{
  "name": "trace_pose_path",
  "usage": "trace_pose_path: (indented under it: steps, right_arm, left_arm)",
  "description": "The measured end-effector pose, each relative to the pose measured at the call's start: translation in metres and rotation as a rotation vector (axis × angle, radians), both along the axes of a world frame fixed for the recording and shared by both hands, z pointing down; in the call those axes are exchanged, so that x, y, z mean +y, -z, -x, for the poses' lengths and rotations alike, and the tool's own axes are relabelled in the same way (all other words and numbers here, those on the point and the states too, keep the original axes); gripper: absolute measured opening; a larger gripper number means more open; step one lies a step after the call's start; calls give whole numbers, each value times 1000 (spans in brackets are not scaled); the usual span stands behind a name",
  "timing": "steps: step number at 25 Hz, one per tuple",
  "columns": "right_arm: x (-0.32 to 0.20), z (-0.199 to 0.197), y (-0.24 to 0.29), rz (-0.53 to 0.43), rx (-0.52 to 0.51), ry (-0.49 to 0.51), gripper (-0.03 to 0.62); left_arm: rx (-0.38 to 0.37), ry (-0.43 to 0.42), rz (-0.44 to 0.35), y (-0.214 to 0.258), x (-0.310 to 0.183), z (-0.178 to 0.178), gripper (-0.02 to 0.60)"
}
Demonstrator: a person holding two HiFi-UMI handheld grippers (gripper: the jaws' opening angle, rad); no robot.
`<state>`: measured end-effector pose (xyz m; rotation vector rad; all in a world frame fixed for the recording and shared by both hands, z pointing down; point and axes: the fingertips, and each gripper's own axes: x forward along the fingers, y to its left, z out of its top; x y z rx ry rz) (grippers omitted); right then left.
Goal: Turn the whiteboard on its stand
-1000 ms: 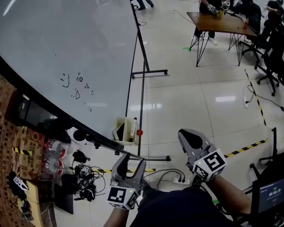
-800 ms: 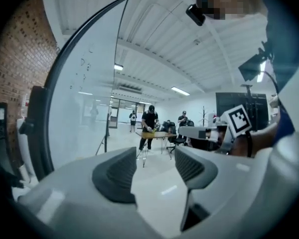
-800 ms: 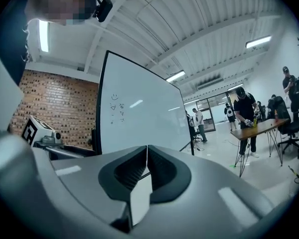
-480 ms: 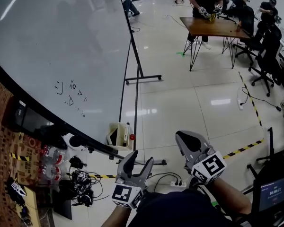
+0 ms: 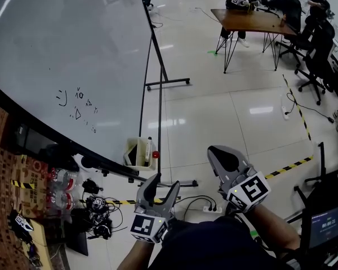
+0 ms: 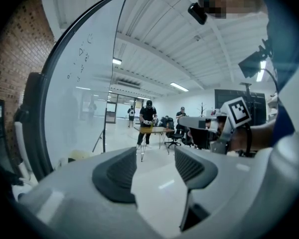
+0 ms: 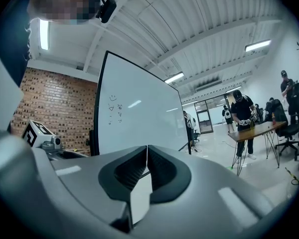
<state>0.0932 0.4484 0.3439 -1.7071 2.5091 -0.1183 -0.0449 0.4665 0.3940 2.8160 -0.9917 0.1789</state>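
Observation:
The big whiteboard [image 5: 73, 49] in its black frame fills the upper left of the head view, with small marks low on it. Its metal stand [image 5: 160, 94] runs down to floor feet. My left gripper [image 5: 164, 180] is held low, short of the board's bottom edge, open and empty. The right gripper [image 5: 215, 152] is beside it, shut on nothing, touching nothing. In the left gripper view the whiteboard [image 6: 79, 83] rises at left, and the left gripper [image 6: 156, 166] shows a wide gap. In the right gripper view the whiteboard [image 7: 134, 118] stands ahead of the right gripper [image 7: 147, 158].
A yellow bin [image 5: 136, 153] with a bottle sits under the board. Cables and headsets [image 5: 98, 210] litter the floor at left. People work at a wooden table [image 5: 253, 18] far off, by office chairs [image 5: 315, 44]. Yellow-black tape [image 5: 287, 165] crosses the tiles. A monitor [image 5: 321, 224] stands at right.
The board and room have slid a little left in the head view as the camera shifted. Both grippers stay low in about the same place, jaws unchanged.

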Motion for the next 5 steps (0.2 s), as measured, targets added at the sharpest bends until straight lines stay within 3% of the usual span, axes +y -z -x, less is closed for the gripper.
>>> trace_pose_path:
  steps: [5]
  right_arm:
    - [0,-3,-4,9,-2,-6,9]
  left_arm:
    - [12,7,-17,-9,1,0,244]
